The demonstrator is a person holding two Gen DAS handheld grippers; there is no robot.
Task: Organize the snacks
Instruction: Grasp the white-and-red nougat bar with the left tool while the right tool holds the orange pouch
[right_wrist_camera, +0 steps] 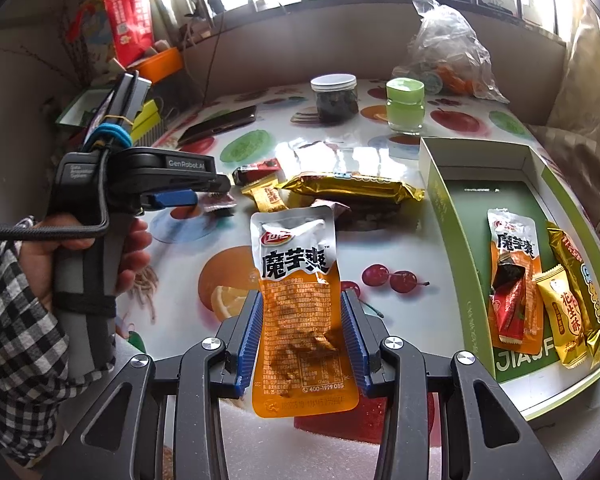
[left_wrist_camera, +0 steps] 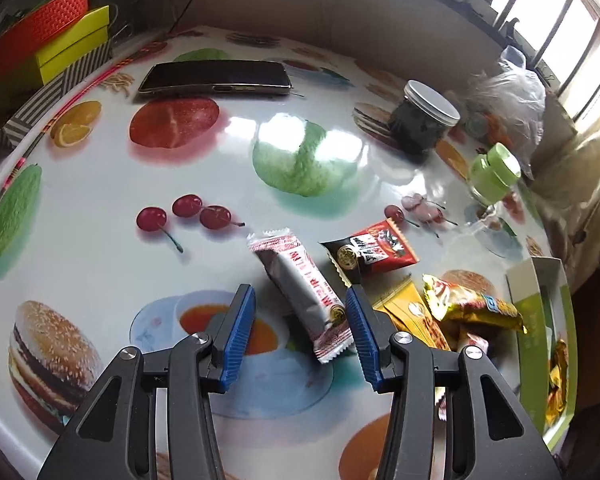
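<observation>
An orange konjac pouch (right_wrist_camera: pixel 298 308) stands gripped in the right claw (right_wrist_camera: pixel 302 332) above the worktop (right_wrist_camera: pixel 400 240), beside the green box (right_wrist_camera: pixel 452 216). The left claw (left_wrist_camera: pixel 300 316) gapes wide around a white wafer bar (left_wrist_camera: pixel 304 292), not touching it.

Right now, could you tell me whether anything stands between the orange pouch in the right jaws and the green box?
Nothing visible does. The orange pouch hangs over bare table, and the green box beside it is open-topped with free floor at its far end.

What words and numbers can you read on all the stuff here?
"魔芋爽" and "400-1929 085": orange pouch in the right claw.
"魔芋爽": pouch in the box.
"花生酥": yellow candy.
"GenRobot.AI": left claw.
"JIAS", cut off: green box.
Fine print elsewhere: too blurred.
</observation>
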